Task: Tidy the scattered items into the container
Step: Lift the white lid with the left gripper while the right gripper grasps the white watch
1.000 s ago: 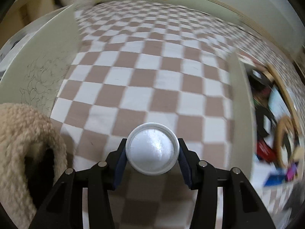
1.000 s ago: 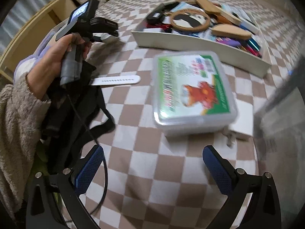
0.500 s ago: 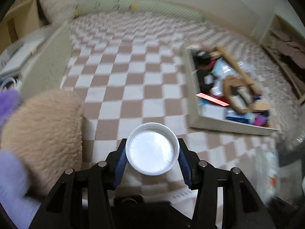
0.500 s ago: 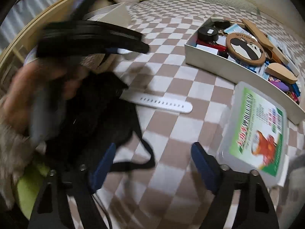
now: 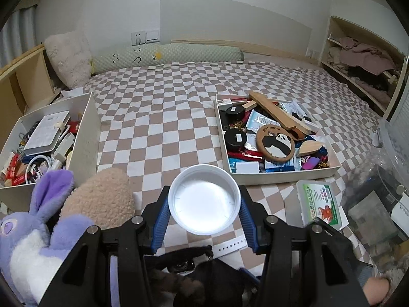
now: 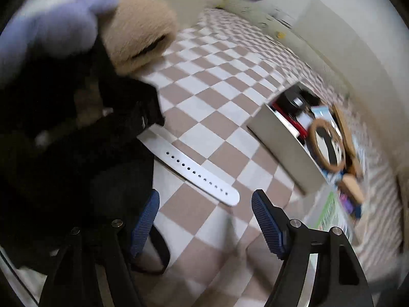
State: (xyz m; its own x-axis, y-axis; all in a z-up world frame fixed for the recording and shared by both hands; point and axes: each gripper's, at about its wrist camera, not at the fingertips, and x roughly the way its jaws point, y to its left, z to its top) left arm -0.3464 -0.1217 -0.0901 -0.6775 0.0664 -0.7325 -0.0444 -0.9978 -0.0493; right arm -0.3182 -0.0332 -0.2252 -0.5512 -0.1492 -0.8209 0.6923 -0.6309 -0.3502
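My left gripper (image 5: 204,221) is shut on a round white lid (image 5: 204,199), its blue pads pressing both sides, held above the checkered bedspread. Ahead and to the right sits the white tray (image 5: 281,177), packed with small items. In the right wrist view a white perforated watch strap (image 6: 189,168) lies flat on the bedspread, one end tucked under a black bag (image 6: 76,153). My right gripper (image 6: 205,197) hovers open over the strap's rounded end, pads not touching it. The tray (image 6: 281,140) shows blurred to its right.
A second white box (image 5: 87,138) of cables and booklets stands at the left. A purple plush rabbit (image 5: 38,230) and a beige fleece sleeve (image 5: 102,199) crowd the near left. A green-labelled clear box (image 5: 320,204) and a clear plastic bag (image 5: 378,192) lie right.
My left gripper rose and tipped up with the lid, bringing the tray and headboard into view. My right gripper swung left from the green-labelled box to the strap, rolled, and its jaws narrowed.
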